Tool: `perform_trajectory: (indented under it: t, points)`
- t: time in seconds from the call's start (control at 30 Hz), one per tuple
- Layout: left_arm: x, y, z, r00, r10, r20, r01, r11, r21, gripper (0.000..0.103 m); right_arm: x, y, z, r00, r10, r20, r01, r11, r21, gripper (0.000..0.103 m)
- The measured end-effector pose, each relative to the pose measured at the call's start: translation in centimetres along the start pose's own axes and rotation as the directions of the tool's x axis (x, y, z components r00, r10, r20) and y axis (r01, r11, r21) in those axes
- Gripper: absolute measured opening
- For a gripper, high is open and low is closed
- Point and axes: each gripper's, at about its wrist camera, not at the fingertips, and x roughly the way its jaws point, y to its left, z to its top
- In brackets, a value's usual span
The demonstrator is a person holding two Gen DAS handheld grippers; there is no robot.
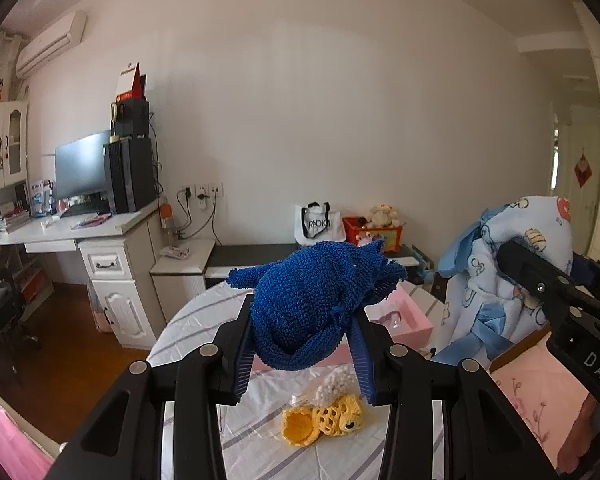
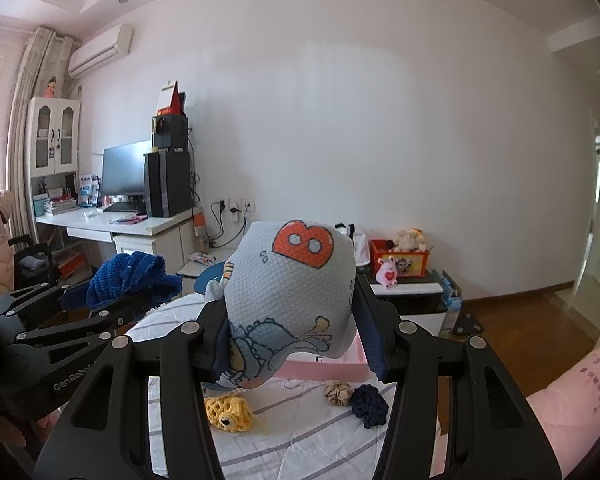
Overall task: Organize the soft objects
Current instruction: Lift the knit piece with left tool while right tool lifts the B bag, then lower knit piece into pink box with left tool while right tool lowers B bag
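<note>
Two soft things are held aloft and none is seen stowed; the left tongs are pinched on a deep-blue, coarse-knitted cloth bundle, which bulges up and forward from between the ribbed blue pads; the right tongs are clamped around a pale-blue waffle-weave fabric bundle printed with cartoon figures and an orange letter B, which fills the gap between the pads and swells above them. Just beyond and below both pairs of tongs a shallow pink rectangular box lies on the white, grey-striped tabletop; it is judged the likely receptacle, though its inside is hidden behind the held bundles, so what it already holds cannot be told. Below the left tongs, on the tabletop, a yellow crocheted openwork piece with a small black eye is left lying, with a whitish beaded or knitted scrap touching it on the far side; below and to the right of the right tongs a small beige crumpled fabric knot and a small navy knitted lump rest just beside each other. The task is therefore judged to be in an early or middle stage: two items lifted, neither yet set down, and at least four small pieces still loose.
</note>
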Motion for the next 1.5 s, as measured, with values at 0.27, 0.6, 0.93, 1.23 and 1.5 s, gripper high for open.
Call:
perform_trajectory:
  t: [0.27,0.6,0.93,1.23,1.5]
  points:
    - [4.7,0.1,1.5,0.996,-0.009,-0.085,0.008,1.000,-0.009,0.039,3.7,-0.9,-1.0,0.997,-0.001,-0.084,0.003,1.000,0.021,0.049]
    - [14.5,-0.6,6.0,0.977,-0.021,-0.211,0.021,1.000,-0.005,0.039,11.0,-2.0,-2.6,0.978,-0.012,-0.208,0.025,0.998,0.058,0.049]
    - [25.7,-0.3,11.1,0.957,-0.022,-0.289,0.020,1.000,-0.011,0.039,18.1,-2.9,-3.2,0.955,-0.006,-0.297,0.031,0.996,0.082,0.049]
    - [35.6,-0.2,14.6,0.938,-0.026,-0.346,0.020,1.000,-0.018,0.039,23.8,-3.9,-3.7,0.932,-0.003,-0.363,0.041,0.994,0.098,0.050]
    - [44.1,1.0,16.0,0.911,-0.017,-0.411,0.008,1.000,-0.025,0.040,28.8,-4.2,-5.2,0.895,-0.005,-0.445,0.049,0.995,0.088,0.052]
